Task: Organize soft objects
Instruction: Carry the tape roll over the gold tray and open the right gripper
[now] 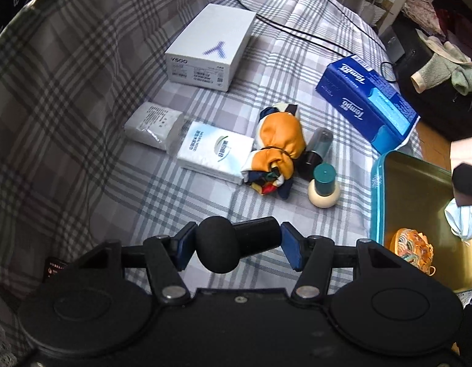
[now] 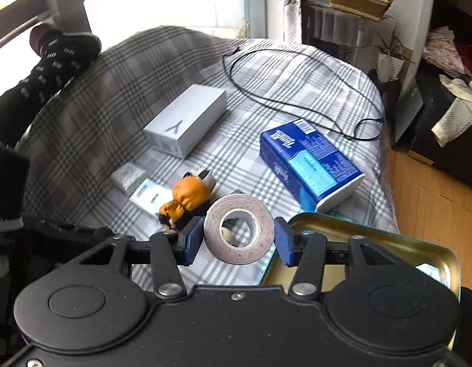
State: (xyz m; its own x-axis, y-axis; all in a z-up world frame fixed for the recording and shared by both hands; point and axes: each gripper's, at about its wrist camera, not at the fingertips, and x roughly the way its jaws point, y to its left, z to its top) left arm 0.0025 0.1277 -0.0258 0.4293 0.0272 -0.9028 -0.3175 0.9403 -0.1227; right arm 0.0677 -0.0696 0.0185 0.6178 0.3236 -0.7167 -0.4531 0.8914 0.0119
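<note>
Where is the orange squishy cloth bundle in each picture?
Left wrist view: the orange cloth bundle lies mid-picture on the checked bedcover, beyond the left gripper.
Right wrist view: it sits just left of centre, beyond the right gripper.
Shared landmark: the blue tissue pack, to its right in both.

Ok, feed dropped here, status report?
Left gripper shut on black foam-tipped mic. Right gripper shut on tape roll. Orange cloth bundle on bed, tin open, path unobstructed.

Blue tissue pack (image 1: 366, 101) reads "Tempo"; white box (image 1: 210, 47) side "Y500" w/ purple Y logo.
</note>
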